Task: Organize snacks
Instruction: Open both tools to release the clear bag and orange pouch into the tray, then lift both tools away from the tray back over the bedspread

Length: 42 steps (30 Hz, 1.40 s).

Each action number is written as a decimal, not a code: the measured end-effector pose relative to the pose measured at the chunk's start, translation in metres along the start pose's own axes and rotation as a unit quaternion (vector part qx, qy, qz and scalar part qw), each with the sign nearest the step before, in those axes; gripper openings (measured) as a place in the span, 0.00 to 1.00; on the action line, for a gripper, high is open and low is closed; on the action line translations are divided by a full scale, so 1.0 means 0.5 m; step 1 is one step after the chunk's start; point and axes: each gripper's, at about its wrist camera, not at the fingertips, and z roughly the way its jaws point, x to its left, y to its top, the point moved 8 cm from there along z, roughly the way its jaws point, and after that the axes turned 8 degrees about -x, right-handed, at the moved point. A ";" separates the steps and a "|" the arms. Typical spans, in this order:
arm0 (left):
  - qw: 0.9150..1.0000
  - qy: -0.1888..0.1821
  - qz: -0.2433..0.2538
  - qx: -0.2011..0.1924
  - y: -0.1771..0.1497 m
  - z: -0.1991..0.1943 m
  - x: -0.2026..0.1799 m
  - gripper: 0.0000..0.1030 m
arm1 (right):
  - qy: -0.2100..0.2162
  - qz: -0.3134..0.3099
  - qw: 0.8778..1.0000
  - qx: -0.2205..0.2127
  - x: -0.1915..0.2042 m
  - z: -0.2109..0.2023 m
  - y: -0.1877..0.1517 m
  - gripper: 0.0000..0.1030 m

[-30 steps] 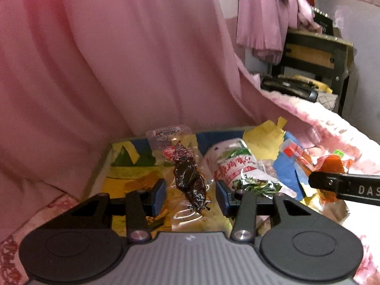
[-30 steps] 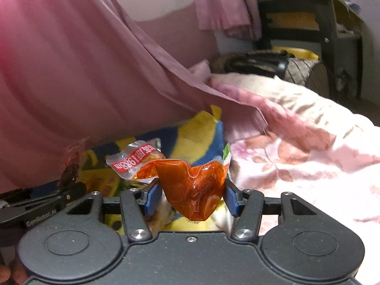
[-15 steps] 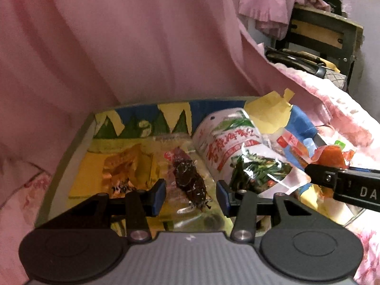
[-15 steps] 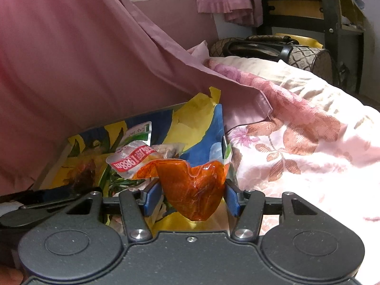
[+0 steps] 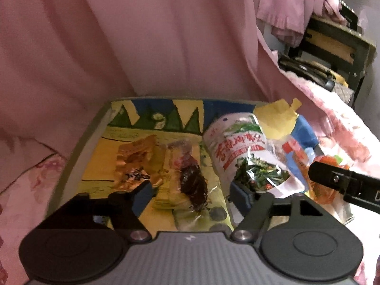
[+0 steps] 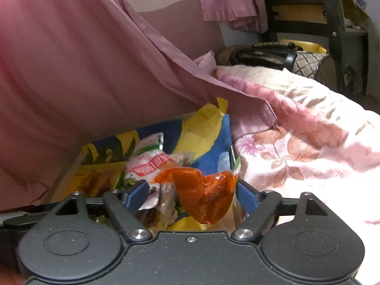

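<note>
A printed cardboard box (image 5: 95, 133) in yellow, blue and green lies open on the bed. My left gripper (image 5: 191, 196) hangs over it with its jaws opening. The dark meat packet (image 5: 193, 185) lies on the box floor between them, free of both pads. A golden packet (image 5: 135, 161) and a white and green packet (image 5: 237, 149) lie beside it. My right gripper (image 6: 192, 196) is at the box's (image 6: 201, 130) right side, jaws also opening. The orange packet (image 6: 204, 194) sits between them, and the pads no longer press on it.
A pink curtain (image 5: 142, 35) hangs close behind the box. A floral quilt (image 6: 308, 142) spreads to the right. Beyond it stand a dark wooden stand (image 6: 320, 7) and a patterned handbag (image 6: 296, 61). One finger of the right gripper (image 5: 344, 185) crosses the left wrist view.
Both grippers were shut on their packets and now stand wide. The dark packet went down from above the box onto its floor. The orange packet has sagged slightly.
</note>
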 end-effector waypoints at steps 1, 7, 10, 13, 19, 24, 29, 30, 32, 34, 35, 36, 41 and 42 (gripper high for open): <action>1.000 0.001 -0.004 -0.002 0.004 -0.008 0.003 0.79 | 0.002 0.000 1.000 -0.003 0.002 -0.005 0.004 0.86; 0.999 0.008 -0.019 -0.034 0.035 -0.079 0.016 0.89 | 0.013 0.013 1.000 -0.025 0.009 -0.057 0.036 0.91; 0.997 0.014 -0.024 -0.065 0.053 -0.131 0.021 0.97 | 0.021 0.018 0.999 -0.045 0.013 -0.100 0.058 0.96; 0.995 0.017 -0.022 -0.096 0.067 -0.186 0.019 1.00 | 0.030 0.013 0.997 -0.066 0.020 -0.152 0.077 0.98; 0.990 0.020 -0.032 -0.138 0.070 -0.301 0.023 1.00 | 0.040 0.005 0.993 -0.111 0.031 -0.271 0.091 0.99; 0.986 0.024 -0.042 -0.158 0.050 -0.394 0.036 1.00 | 0.041 0.001 0.990 -0.137 0.034 -0.374 0.072 0.99; 0.986 0.032 -0.045 -0.161 0.009 -0.476 0.063 1.00 | 0.049 -0.007 0.987 -0.154 0.046 -0.472 0.027 0.99; 0.985 0.033 -0.045 -0.161 0.000 -0.491 0.068 1.00 | 0.052 -0.011 0.986 -0.158 0.050 -0.493 0.014 0.99; 0.985 0.034 -0.046 -0.161 -0.020 -0.519 0.080 1.00 | 0.055 -0.020 0.985 -0.162 0.058 -0.525 -0.007 0.99; 0.986 0.037 -0.044 -0.156 -0.040 -0.539 0.090 1.00 | 0.060 -0.021 0.984 -0.164 0.065 -0.549 -0.026 0.99; 0.987 0.039 -0.043 -0.153 -0.051 -0.548 0.096 1.00 | 0.063 -0.022 0.985 -0.162 0.070 -0.559 -0.037 0.99; 0.987 0.042 -0.043 -0.150 -0.062 -0.557 0.102 1.00 | 0.066 -0.021 0.985 -0.159 0.075 -0.570 -0.048 0.99; 0.989 0.067 -0.022 -0.128 -0.118 -0.589 0.122 1.00 | 0.076 -0.021 0.987 -0.139 0.101 -0.604 -0.104 0.99; 0.990 0.068 -0.015 -0.123 -0.128 -0.593 0.123 1.00 | 0.078 -0.020 0.988 -0.132 0.105 -0.609 -0.116 0.99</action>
